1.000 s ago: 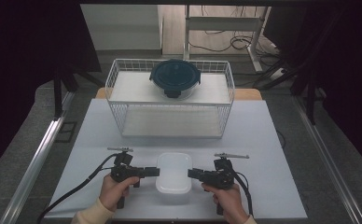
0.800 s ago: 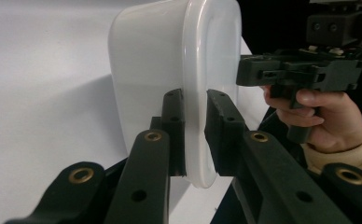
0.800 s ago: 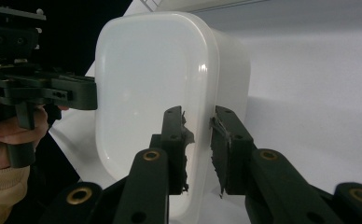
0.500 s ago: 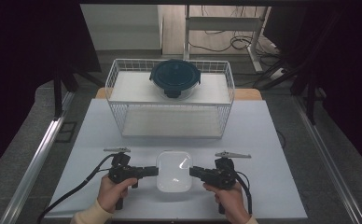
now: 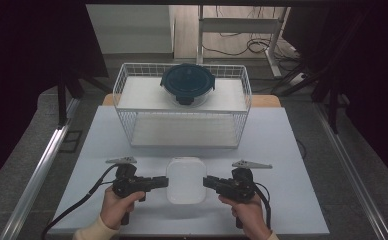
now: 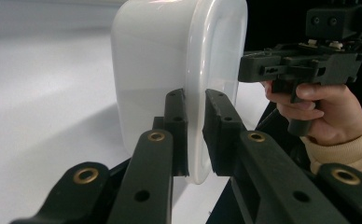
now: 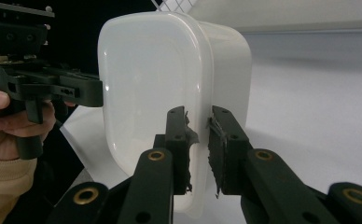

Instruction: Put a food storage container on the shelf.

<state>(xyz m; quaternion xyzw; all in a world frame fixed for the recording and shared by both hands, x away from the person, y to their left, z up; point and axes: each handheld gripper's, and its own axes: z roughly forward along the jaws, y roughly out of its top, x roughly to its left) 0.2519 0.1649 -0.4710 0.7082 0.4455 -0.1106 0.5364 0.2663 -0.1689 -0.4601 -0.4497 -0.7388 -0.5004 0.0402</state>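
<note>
From the high view, the white box (image 5: 186, 180) sat near the desk's (image 5: 282, 150) front edge, between the left gripper (image 5: 163, 182) and right gripper (image 5: 208, 182), long axis front to back. The left gripper view showed its jaws pinching the box's rim (image 6: 195, 135). The right gripper view showed the same pinch on the opposite rim (image 7: 201, 140).

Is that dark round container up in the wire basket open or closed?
Closed: the dark round container in the white wire basket has its dark lid seated on top in the high view. Whether it is latched cannot be told.
</note>
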